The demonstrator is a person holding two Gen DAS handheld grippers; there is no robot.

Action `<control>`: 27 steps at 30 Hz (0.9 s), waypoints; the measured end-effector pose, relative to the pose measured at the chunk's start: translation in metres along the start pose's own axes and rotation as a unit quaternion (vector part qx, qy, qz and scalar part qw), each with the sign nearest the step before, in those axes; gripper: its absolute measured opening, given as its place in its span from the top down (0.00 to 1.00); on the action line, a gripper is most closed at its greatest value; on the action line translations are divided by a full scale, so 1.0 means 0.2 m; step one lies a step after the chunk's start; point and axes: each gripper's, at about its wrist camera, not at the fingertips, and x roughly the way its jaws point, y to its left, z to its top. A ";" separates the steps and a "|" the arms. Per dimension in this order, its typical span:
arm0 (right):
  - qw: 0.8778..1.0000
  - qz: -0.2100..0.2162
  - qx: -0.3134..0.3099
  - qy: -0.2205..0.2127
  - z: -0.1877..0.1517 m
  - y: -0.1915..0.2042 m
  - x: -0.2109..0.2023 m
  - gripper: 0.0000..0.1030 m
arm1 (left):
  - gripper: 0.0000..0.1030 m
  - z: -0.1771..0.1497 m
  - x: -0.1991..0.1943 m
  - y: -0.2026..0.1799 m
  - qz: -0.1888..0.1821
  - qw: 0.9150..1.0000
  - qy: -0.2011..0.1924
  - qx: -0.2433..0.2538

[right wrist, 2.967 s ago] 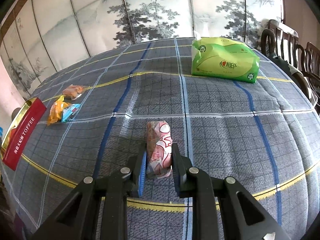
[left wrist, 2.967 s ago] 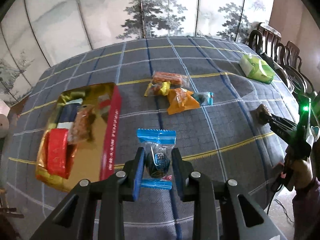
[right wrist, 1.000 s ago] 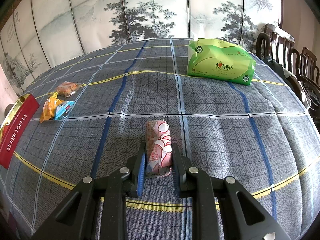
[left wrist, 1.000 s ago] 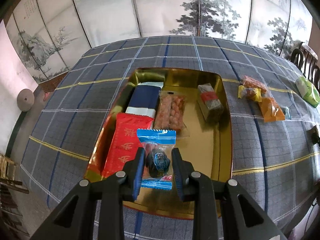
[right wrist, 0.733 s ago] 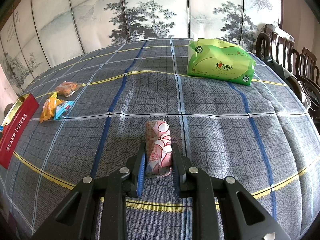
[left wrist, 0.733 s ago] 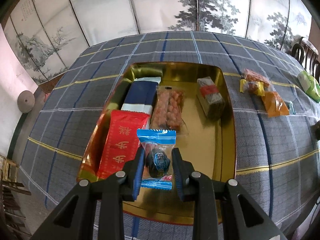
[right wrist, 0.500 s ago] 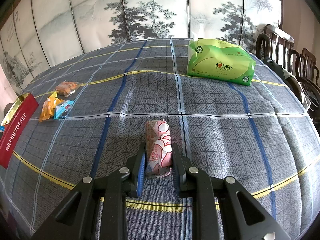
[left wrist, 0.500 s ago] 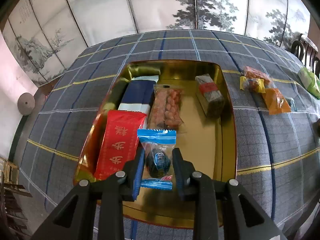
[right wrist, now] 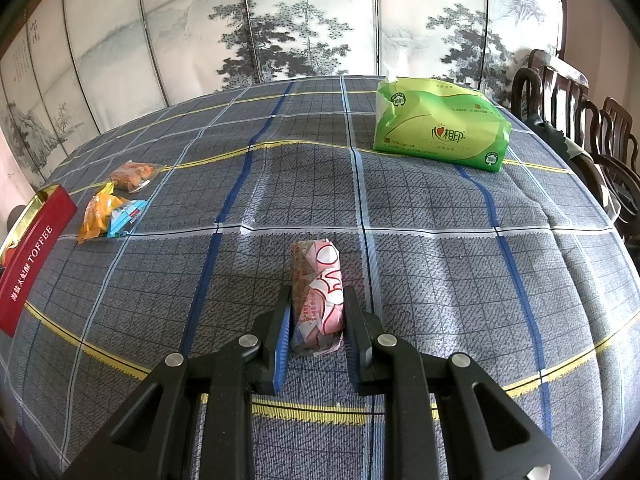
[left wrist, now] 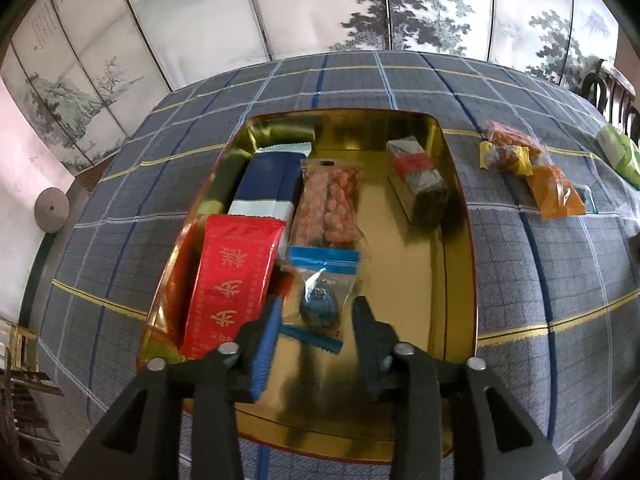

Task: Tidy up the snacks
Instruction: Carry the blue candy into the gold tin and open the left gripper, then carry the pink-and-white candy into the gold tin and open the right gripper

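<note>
My left gripper is open above the gold tin. The blue-ended clear candy packet is free between the spread fingers, over the tin's floor. In the tin lie a red packet, a navy box, a bag of orange nuts and a grey block with a red band. My right gripper is shut on a pink and white wrapped snack just above the cloth. Loose snacks lie on the cloth: orange packets, a nut bag, a blue packet.
A green tissue pack stands at the far right of the checked tablecloth. The tin's red side shows at the left edge of the right wrist view. Dark wooden chairs stand beyond the table's right edge. A painted screen stands behind.
My left gripper has opened and let go of the blue candy packet, which has dropped toward the tin floor. The right gripper and its pink snack have not moved.
</note>
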 end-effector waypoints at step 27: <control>1.000 -0.019 -0.020 0.004 0.00 -0.02 0.01 0.80 | 0.55 -0.04 -0.15 -0.04 0.030 0.999 -0.044 0.009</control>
